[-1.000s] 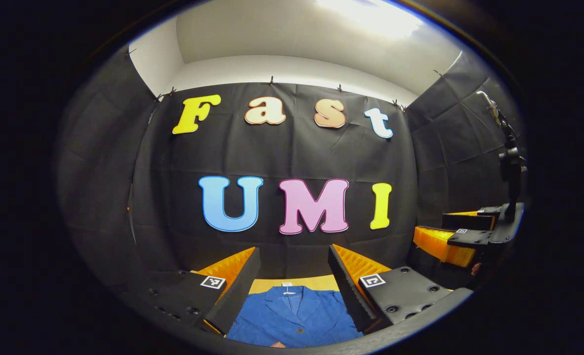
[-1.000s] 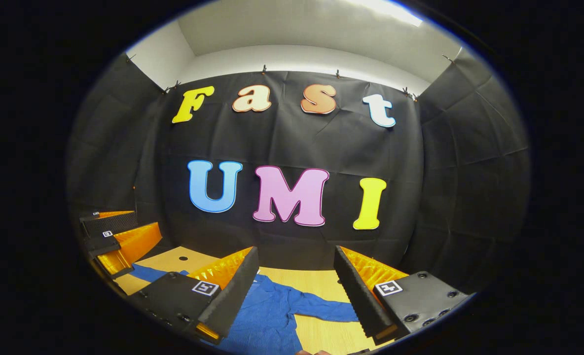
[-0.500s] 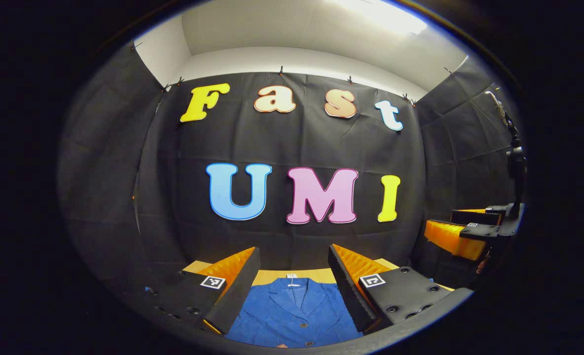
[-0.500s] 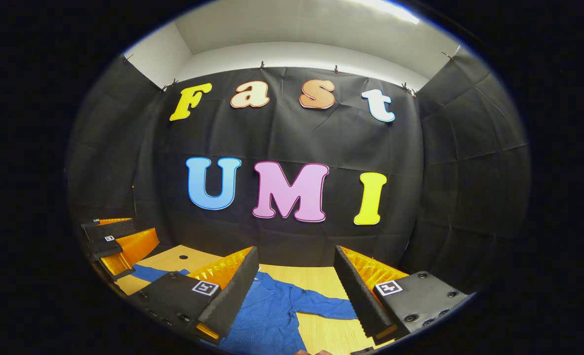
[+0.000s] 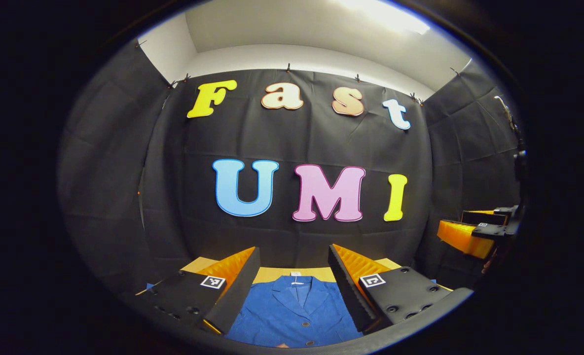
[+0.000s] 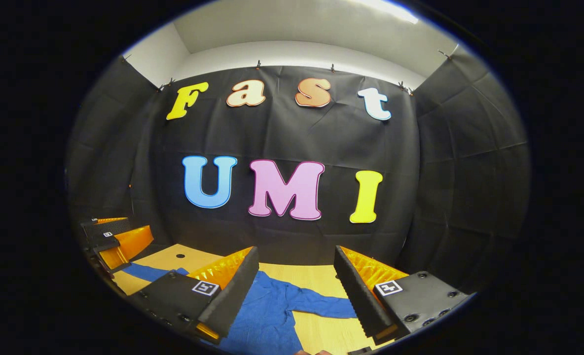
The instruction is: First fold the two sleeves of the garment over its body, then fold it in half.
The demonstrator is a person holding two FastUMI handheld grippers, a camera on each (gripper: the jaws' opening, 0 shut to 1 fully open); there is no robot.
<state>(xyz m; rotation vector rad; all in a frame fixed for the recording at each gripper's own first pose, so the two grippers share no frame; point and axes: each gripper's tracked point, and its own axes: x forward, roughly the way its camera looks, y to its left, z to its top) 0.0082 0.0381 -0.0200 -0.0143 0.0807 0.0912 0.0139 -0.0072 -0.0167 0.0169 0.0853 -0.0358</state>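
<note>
A blue jacket (image 5: pixel 294 315) lies flat on the wooden worktop (image 6: pixel 321 278), collar toward the booth's black cloth wall (image 5: pixel 297 143). In the left gripper view, the left gripper (image 5: pixel 292 286) hangs above the garment with its two fingers spread wide and nothing between them. Through the gap show the collar, lapels, a small white neck label (image 5: pixel 296 273) and two buttons; the jacket's shoulders and sleeves are hidden behind the fingers, and its lower part is cut off at the bottom edge. Far right, the right gripper (image 5: pixel 474 231) appears partly cut off by the edge.

In the right gripper view, the right gripper (image 6: pixel 297 291) is likewise wide open and empty, held above the worktop. One sleeve (image 6: pixel 321 306) stretches out flat across the wood between its fingers, unfolded; the jacket's body is largely covered by one finger. Another strip of blue sleeve (image 6: pixel 146 271) shows at far left, near the left gripper (image 6: pixel 112 241). A small dark hole (image 6: pixel 179 256) marks the worktop there.
</note>
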